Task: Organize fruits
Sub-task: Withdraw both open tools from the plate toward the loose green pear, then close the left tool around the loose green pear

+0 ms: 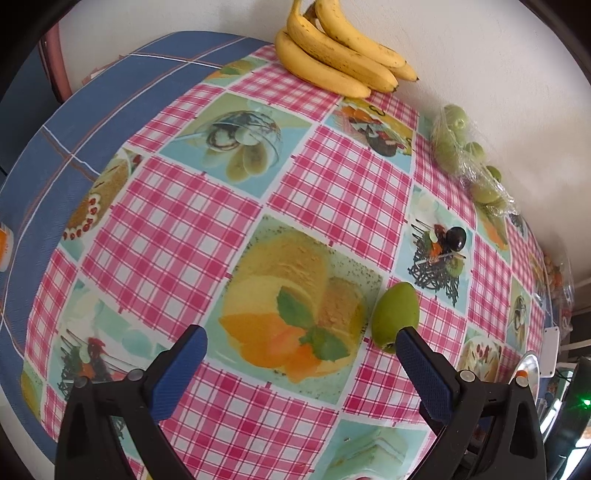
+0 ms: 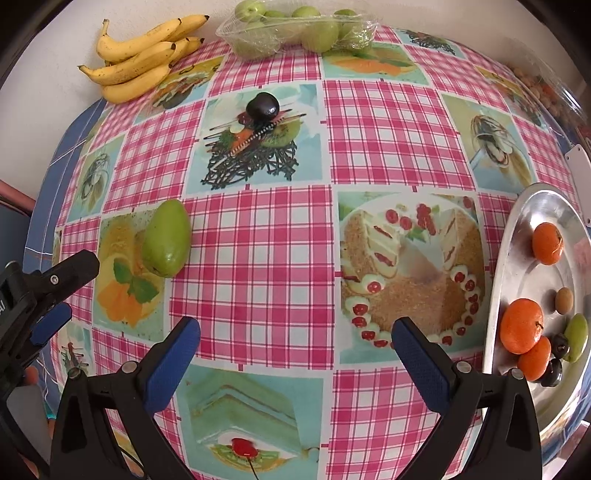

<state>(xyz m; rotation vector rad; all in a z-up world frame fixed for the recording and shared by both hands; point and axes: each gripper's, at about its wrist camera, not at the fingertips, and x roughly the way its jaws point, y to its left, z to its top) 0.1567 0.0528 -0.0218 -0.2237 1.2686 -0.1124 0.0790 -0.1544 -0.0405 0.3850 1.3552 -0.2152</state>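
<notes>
— What are the claws doing?

— The left claw is spread wide and holds nothing. Its right finger is just in front of the green fruit, so the fruit sits beside the gap, not in it. I cannot tell if they touch. The right claw is wide open too, over bare checked tablecloth.

— Where does the fruit go?

— I think onto the silver tray on the right. It already has oranges, a small green fruit and some dark ones.

— What's left out?

— The green fruit and a dark plum farther back. The bananas and a pack of green fruits lie by the wall.

— What comes next?

— I'd guess the left claw slides right until the green fruit is between its fingers, then squeezes softly. It is round, so it might roll.
</notes>
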